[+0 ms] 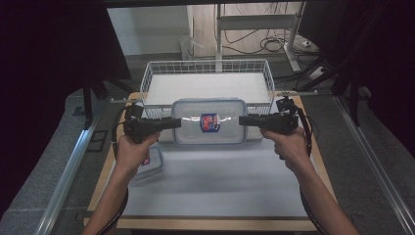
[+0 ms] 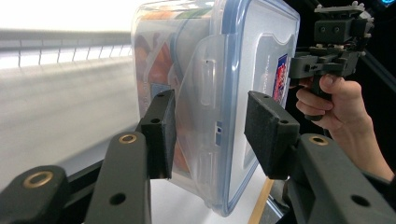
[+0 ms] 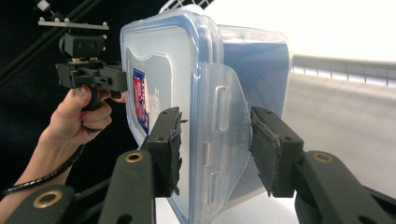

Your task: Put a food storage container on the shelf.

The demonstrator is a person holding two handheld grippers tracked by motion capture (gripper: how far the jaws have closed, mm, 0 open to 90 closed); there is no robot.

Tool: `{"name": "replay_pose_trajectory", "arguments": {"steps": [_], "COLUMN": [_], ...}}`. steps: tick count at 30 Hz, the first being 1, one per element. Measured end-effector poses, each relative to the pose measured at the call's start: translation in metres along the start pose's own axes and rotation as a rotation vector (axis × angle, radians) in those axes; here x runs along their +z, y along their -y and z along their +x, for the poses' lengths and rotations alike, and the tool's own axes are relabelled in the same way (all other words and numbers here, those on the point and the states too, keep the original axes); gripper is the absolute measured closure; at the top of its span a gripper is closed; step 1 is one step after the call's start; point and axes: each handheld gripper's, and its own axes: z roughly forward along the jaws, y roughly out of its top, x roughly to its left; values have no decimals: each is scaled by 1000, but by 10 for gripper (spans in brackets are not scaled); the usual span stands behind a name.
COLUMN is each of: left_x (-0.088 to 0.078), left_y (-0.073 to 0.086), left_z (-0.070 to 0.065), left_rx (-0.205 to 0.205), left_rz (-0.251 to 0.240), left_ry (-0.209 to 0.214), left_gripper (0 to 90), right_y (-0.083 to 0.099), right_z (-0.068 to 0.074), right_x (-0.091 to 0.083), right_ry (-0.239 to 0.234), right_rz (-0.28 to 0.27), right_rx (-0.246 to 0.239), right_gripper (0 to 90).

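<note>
One small lidded box (image 1: 149, 164) lay nearest on the table (image 1: 215, 191) while two grippers, left (image 1: 177, 123) and right (image 1: 242, 120), clamped opposite ends of one large clear container (image 1: 209, 122), held above the table before one white wire basket (image 1: 208, 81).

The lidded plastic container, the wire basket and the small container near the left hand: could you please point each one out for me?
lidded plastic container (image 1: 191, 128): high view, on its clear lid.
wire basket (image 1: 205, 65): high view, on its far rim.
small container (image 1: 152, 164): high view, on its lid.
</note>
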Motion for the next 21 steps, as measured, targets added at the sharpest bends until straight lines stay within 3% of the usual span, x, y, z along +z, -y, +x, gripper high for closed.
{"name": "replay_pose_trajectory", "arguments": {"steps": [11, 21], "left_x": [2, 9], "left_y": [-43, -73], "left_z": [5, 19], "left_rx": [4, -9], "left_rz": [-27, -45], "left_ry": [-3, -5], "left_gripper": [545, 545], "right_y": [-38, -62], "right_z": [-7, -21], "right_x": [2, 9], "right_ry": [-3, 0], "right_rz": [-45, -70], "right_rx": [12, 38], "right_gripper": [551, 551]}}
